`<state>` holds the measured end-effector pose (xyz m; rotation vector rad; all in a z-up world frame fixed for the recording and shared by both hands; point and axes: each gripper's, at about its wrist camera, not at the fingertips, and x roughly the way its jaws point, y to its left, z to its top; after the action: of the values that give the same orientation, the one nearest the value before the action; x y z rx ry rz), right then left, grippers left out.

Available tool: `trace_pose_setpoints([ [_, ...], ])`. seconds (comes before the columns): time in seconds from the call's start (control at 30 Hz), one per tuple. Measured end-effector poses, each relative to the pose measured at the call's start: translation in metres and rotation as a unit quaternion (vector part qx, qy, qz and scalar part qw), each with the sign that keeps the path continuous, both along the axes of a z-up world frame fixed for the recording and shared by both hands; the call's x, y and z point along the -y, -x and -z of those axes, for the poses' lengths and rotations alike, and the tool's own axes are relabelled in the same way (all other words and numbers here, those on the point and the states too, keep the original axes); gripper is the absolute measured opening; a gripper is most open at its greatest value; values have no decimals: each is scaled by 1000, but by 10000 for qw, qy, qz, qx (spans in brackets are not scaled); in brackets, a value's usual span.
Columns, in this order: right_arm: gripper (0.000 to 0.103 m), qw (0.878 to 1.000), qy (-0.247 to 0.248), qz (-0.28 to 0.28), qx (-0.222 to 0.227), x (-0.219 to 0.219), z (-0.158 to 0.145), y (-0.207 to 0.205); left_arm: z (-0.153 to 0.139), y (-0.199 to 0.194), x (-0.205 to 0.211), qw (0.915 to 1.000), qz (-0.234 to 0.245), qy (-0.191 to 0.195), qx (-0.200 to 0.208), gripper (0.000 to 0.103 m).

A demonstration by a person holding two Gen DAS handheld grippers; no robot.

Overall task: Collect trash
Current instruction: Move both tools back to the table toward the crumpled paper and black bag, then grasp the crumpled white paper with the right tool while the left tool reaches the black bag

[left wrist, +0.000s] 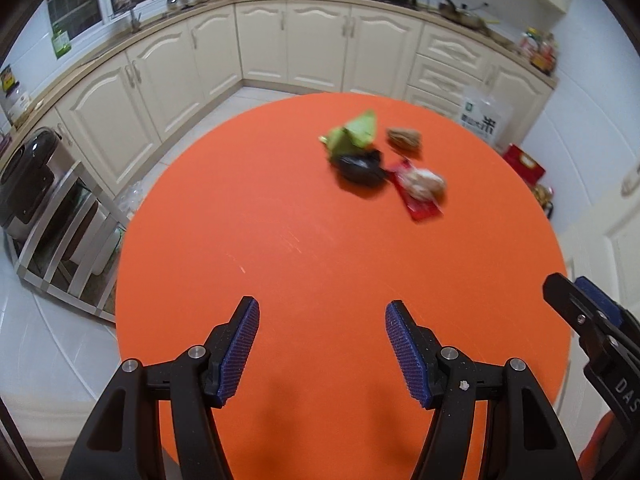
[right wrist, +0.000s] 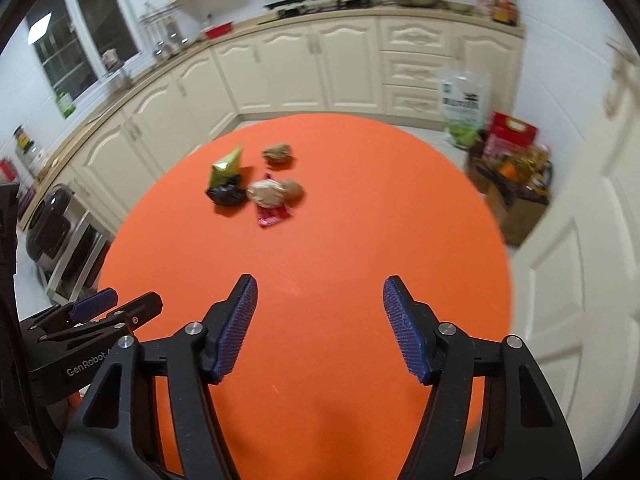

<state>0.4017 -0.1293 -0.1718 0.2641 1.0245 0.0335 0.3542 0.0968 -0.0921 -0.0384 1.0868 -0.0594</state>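
Orange table [left wrist: 320, 264]: round, and it carries all your trash on its far half.
Trash pile [right wrist: 256, 188]: a green wrapper [right wrist: 226, 168], a black crumpled bag [right wrist: 226, 195], a red packet [right wrist: 272, 214] under a pale paper wad [right wrist: 266, 194], and two brown lumps close by.
Left tongs [left wrist: 322, 344]: spread open, empty, well short of the pile.
Right tongs [right wrist: 319, 326]: spread open too, holding nothing.
Progress: you appear to be at the start; nothing is gripped and every piece is yet to be gathered.
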Motion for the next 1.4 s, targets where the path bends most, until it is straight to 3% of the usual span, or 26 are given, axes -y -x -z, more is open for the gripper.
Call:
trace_pose_setpoints([
  [0.13,56,9995,-65,-311,-65,-14,9,-46,7,-42,-22,9992,30,304,-238,61],
  [0.27,48,9979,-15,-599,-246,-25,23,-94,8,-80,-45,9992,-131,271,-268,61],
  [0.4,48,9955,15,-773,-547,-32,42,-136,12,-113,-56,9982,-160,419,-391,61],
  [0.63,46,9867,257,-1231,-1034,-52,76,-172,20,-152,-62,9977,-223,401,-492,61],
  [0.67,46,9872,486,-1230,-893,-54,75,-171,22,-156,-62,9974,-205,440,-537,61],
  [0.73,45,9857,493,-1334,-909,-55,75,-170,26,-162,-62,9967,-198,482,-616,61],
  [0.83,16,9830,326,-1563,-906,-59,72,-168,27,-166,-62,9966,-200,467,-655,61],
  [0.87,1,9802,260,-1684,-1010,-61,75,-168,27,-167,-61,9966,-173,452,-668,61],
  [1.0,4,9748,360,-1836,-1218,-67,86,-164,30,-167,-56,9962,-62,494,-708,61],
  [1.17,9,9766,66,-1698,-1318,-49,84,-152,33,-168,-56,9958,-64,522,-746,61],
  [1.23,19,9778,32,-1687,-1243,-44,79,-143,33,-169,-57,9958,-71,526,-751,61],
  [1.3,43,9780,-25,-1710,-1195,-40,74,-134,33,-169,-58,9957,-54,532,-751,61],
  [1.37,59,9784,103,-1754,-1091,-40,72,-124,36,-164,-51,9958,-40,526,-750,61],
  [1.4,58,9781,225,-1763,-1079,-42,72,-121,36,-164,-50,9957,-27,528,-759,61],
])
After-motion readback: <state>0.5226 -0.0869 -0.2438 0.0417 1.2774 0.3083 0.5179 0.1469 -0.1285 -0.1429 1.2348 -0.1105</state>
